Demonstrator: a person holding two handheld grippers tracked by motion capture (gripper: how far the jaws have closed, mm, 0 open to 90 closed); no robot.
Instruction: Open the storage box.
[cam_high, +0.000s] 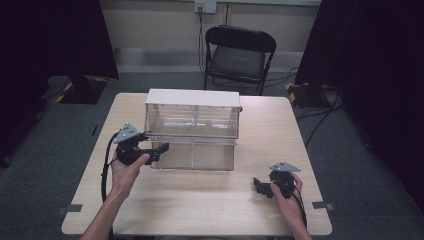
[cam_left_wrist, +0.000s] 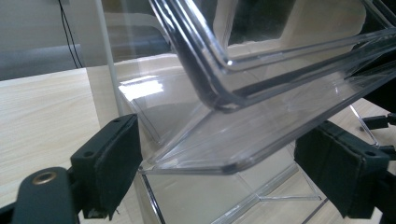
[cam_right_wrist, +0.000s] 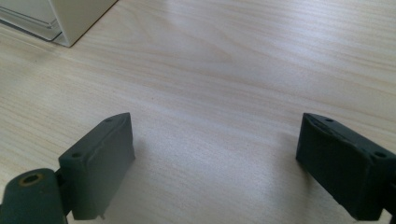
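Observation:
A clear plastic drawer unit (cam_high: 192, 130) with a white top stands in the middle of the table. My left gripper (cam_high: 159, 148) is at its front left corner, level with the lower drawer (cam_high: 195, 156). In the left gripper view the jaws (cam_left_wrist: 222, 135) are open wide, and a clear drawer's front lip (cam_left_wrist: 261, 79) slants across the gap between them without touching either pad. My right gripper (cam_high: 259, 186) sits low over the table at the front right, well apart from the unit. Its jaws (cam_right_wrist: 215, 135) are open over bare wood, with nothing between them.
The wooden table (cam_high: 210, 205) has free surface in front of and to the right of the unit. A black folding chair (cam_high: 239, 55) stands behind the table. Cables lie on the grey floor at the right (cam_high: 320, 117). The unit's white corner (cam_right_wrist: 70, 18) shows in the right gripper view.

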